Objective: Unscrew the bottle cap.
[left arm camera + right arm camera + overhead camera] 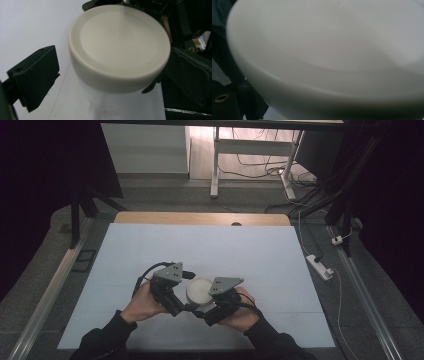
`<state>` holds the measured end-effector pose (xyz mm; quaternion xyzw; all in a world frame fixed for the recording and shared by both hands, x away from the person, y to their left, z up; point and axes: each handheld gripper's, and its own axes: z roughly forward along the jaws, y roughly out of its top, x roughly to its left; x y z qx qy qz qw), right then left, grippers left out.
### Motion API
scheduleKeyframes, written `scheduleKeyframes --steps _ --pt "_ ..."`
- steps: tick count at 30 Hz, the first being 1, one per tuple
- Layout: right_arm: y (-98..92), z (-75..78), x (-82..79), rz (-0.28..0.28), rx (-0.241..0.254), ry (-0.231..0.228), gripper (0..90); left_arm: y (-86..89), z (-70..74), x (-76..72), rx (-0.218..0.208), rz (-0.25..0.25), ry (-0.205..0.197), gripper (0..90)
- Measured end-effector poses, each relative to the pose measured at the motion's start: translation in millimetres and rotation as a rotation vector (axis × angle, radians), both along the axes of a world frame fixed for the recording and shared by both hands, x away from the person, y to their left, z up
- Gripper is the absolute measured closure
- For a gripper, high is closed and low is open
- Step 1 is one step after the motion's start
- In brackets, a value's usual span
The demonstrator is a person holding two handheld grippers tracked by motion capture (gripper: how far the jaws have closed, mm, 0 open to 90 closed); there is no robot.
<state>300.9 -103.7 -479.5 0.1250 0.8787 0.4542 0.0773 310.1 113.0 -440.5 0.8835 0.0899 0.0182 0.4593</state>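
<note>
Evidently the white lidded jar (200, 290), at six o'clock on the table (150, 250), looks light, rigid, slick-sided. Left gripper (105, 82) gapes around it, right gripper's (212, 309) spread unclear; grip below the lid.

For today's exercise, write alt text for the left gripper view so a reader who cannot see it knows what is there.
A round cream-white lid on a pale jar fills the middle, seen from above between two black jaws that stand apart on either side. The jar stands on a white table, and the other gripper's dark parts crowd the right edge.
</note>
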Motion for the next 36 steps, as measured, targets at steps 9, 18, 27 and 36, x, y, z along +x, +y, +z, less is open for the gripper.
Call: scheduleKeyframes --steps 9,18,27,36 --pt "1.0 0.3 -1.9 0.029 0.003 -0.001 6.7 -11.1 1.2 4.7 -0.022 -0.075 -0.015 7.6" --pt "0.1 -1.4 2.2 -0.039 -0.017 0.002 6.7 -18.0 0.6 2.1 -0.004 0.057 -0.009 8.3" --pt "-1.2 -2.7 7.3 -0.118 -0.018 0.016 6.6 -29.1 2.9 -2.8 0.028 0.210 -0.009 8.3" --pt "-3.2 -4.7 11.3 -0.157 -0.016 0.031 6.7 -36.5 1.5 -4.2 0.023 0.282 -0.026 7.7"
